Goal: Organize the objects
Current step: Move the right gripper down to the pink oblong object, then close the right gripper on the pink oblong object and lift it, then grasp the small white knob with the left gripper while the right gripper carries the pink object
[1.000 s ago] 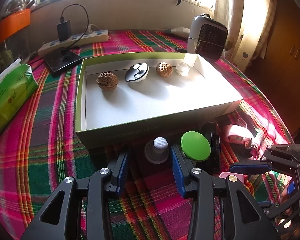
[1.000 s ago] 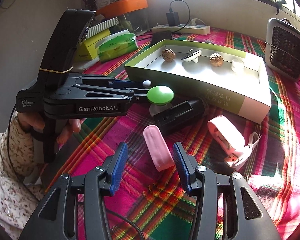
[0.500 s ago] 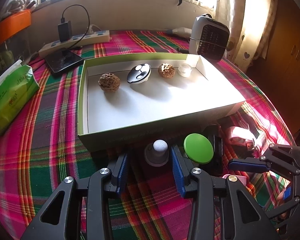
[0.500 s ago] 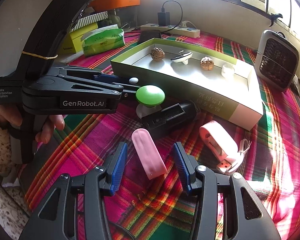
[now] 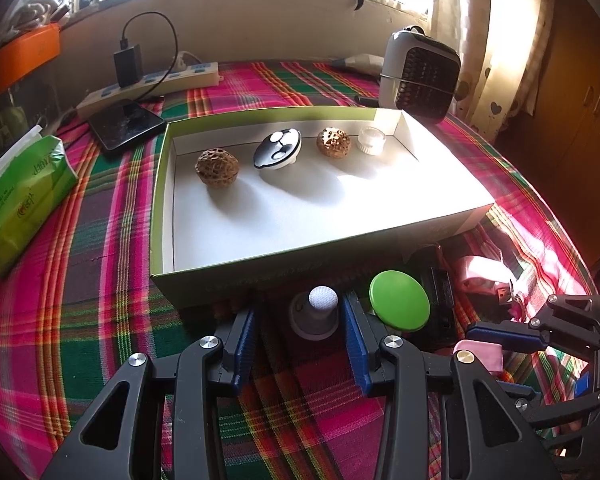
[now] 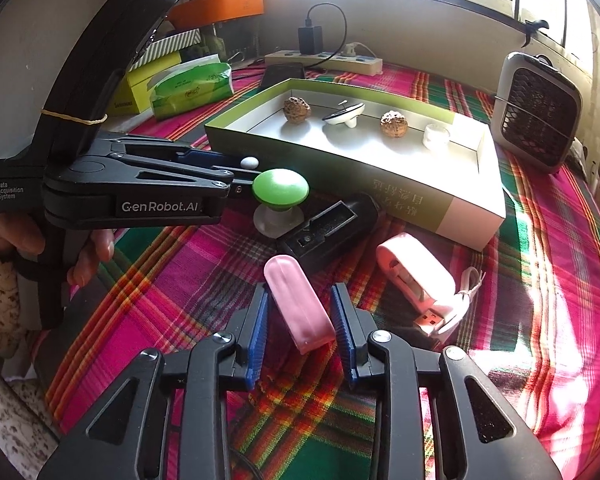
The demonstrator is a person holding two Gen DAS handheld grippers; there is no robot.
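Observation:
My left gripper (image 5: 298, 318) is open around a small grey stand with a white ball top (image 5: 318, 312) on the plaid cloth, just before the green-rimmed box (image 5: 160, 200). The box holds two walnuts (image 5: 217, 168), a black-and-white gadget (image 5: 278, 150) and a small clear jar (image 5: 371, 140). A green mushroom-shaped cap (image 5: 399, 305) stands right of the stand. My right gripper (image 6: 300, 320) is open around a pink capsule case (image 6: 298, 304); its fingers stand beside it, not touching. The left gripper also shows in the right wrist view (image 6: 236, 168).
A black rectangular device (image 6: 328, 230) and a pink USB fan with cord (image 6: 416, 284) lie before the box. A small heater (image 5: 418, 76) stands at the back right. A power strip (image 5: 152, 84), a phone (image 5: 126, 128) and a green tissue pack (image 5: 20, 196) are at the left.
My right gripper has moved forward so its fingers flank the pink capsule case and have narrowed. My left gripper has edged closer to the grey stand.

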